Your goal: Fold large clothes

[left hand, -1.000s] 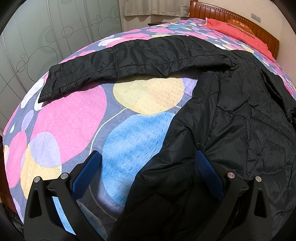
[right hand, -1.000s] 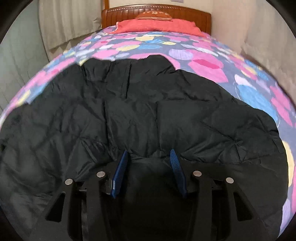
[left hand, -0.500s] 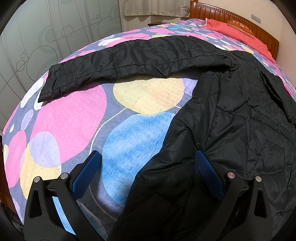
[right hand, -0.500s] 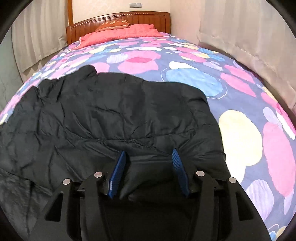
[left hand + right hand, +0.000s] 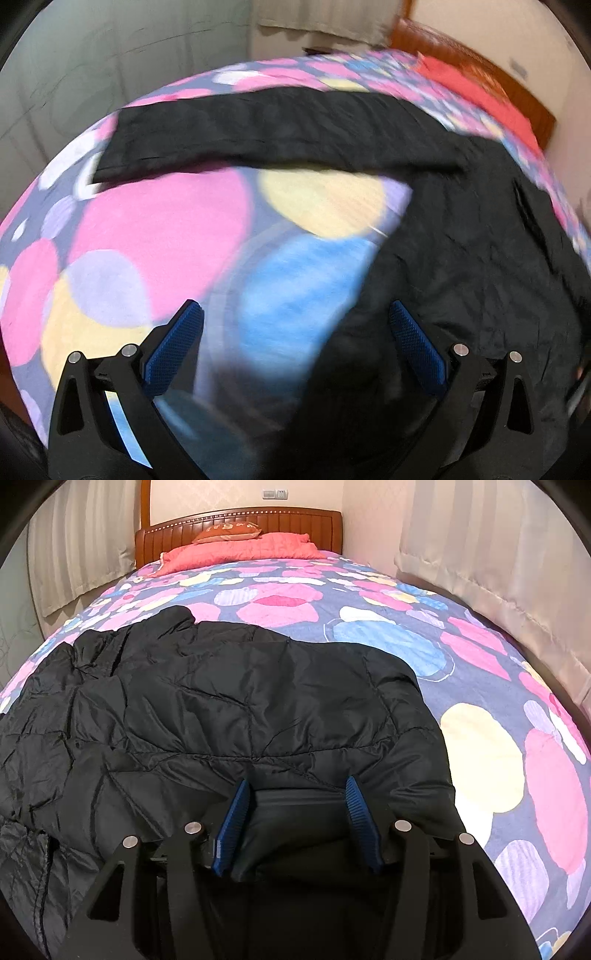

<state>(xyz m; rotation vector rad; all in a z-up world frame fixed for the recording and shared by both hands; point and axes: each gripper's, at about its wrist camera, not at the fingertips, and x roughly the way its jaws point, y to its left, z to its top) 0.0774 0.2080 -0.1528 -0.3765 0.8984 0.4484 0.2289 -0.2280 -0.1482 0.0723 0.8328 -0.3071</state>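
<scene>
While the black padded jacket point(image 5: 236, 709) lies spread on the bed point(image 5: 480, 746), the right gripper point(image 5: 297, 794) is clenched on a fold of its fabric: a thick band of the black cloth sits between the two blue pads point(image 5: 236, 812) and fills the gap from one to the other. From this view the jacket covers the near left part of the flowered bedspread, and its far edge reaches toward the red pillow point(image 5: 243, 548) and the wooden headboard point(image 5: 236, 520), but stays well apart from them. Pale curtains point(image 5: 498, 565) hang along the right wall.

On the left wrist view, which is blurred, the left gripper point(image 5: 291, 332) stands released, with its fingers wide apart and nothing between them. It is above the side edge of the jacket point(image 5: 461, 258), where black cloth meets the coloured bedspread point(image 5: 159, 229). One sleeve point(image 5: 258, 129) stretches out flat to the left across the cover, away from the jacket body.
</scene>
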